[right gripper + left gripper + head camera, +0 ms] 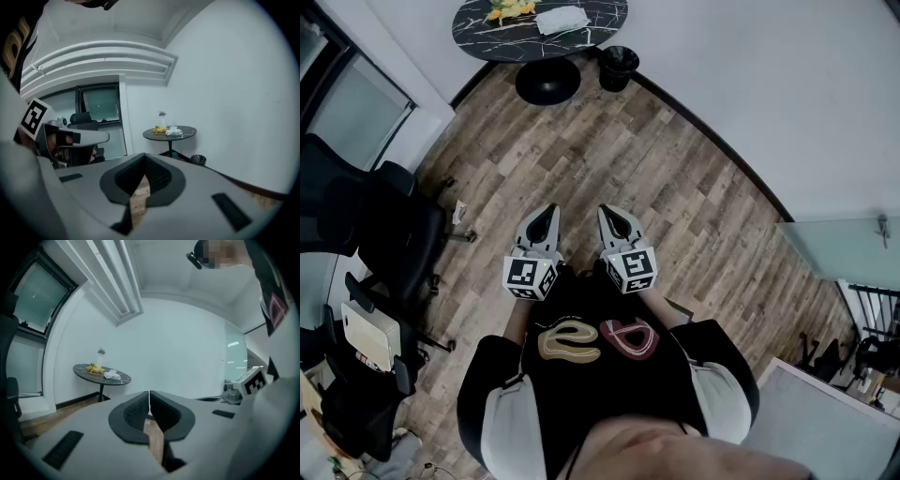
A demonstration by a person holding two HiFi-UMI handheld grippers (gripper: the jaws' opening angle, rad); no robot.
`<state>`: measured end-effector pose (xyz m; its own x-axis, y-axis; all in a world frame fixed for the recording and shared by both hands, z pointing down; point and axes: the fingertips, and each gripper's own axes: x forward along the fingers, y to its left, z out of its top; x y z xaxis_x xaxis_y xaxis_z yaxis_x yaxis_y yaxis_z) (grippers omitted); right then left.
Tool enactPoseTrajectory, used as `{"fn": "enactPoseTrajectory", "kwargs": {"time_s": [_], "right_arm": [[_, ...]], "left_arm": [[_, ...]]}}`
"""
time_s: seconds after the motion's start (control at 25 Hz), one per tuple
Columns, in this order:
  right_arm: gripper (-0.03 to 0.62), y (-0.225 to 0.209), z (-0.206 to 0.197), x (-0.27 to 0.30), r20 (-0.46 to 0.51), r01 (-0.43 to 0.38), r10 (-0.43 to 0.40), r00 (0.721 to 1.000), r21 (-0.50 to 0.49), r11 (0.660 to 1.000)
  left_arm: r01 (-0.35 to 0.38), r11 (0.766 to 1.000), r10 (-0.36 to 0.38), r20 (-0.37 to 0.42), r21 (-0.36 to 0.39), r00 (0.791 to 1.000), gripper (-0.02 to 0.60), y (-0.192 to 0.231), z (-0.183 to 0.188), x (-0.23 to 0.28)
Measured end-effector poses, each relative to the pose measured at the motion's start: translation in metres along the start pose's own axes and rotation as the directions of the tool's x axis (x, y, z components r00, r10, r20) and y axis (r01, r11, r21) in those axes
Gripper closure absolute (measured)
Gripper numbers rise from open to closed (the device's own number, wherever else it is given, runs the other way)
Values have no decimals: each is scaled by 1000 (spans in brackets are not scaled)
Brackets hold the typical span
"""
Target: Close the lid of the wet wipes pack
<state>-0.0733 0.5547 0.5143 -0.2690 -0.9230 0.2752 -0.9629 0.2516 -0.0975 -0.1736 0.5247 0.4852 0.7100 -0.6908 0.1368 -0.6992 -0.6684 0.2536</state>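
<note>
No legible words, numbers or brands. Left gripper's marker cube [531, 276] and right gripper's marker cube [631, 269], just ahead of your shirt [609, 394], carry black-and-white square codes only, no characters. The shirt chest shows one tan and one red looping glyph, which you cannot read as letters.

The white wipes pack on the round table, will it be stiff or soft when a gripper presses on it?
Probably soft: the wipes pack looks rumpled, so it may sag under pressure. It lies flat on the table, so tipping seems unlikely.
</note>
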Motion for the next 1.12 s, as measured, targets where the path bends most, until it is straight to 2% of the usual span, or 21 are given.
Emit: {"fn": "enactPoseTrajectory", "kwargs": {"time_s": [0.16,0.4,0.72,0.96,1.12], "right_arm": [[585,14,-1,4,3,8,-8,1000,9,1000],[585,31,6,15,64,39,-42,997,52,998],[583,39,4,26,64,93,-98,993,84,992],[583,23,3,43,52,105,-111,992,101,989],[583,4,11,69,56,89,-95,994,97,991]], "left_arm": [[16,1000,-16,-4,3,1000,560,6,0,-10],[45,999,-45,-11,5,999,560,27,1,-19],[66,998,-66,-7,-17,998,560,49,5,-21],[78,997,-78,-21,-2,997,560,56,6,-2],[57,998,-56,-23,8,998,560,67,9,23]]}}
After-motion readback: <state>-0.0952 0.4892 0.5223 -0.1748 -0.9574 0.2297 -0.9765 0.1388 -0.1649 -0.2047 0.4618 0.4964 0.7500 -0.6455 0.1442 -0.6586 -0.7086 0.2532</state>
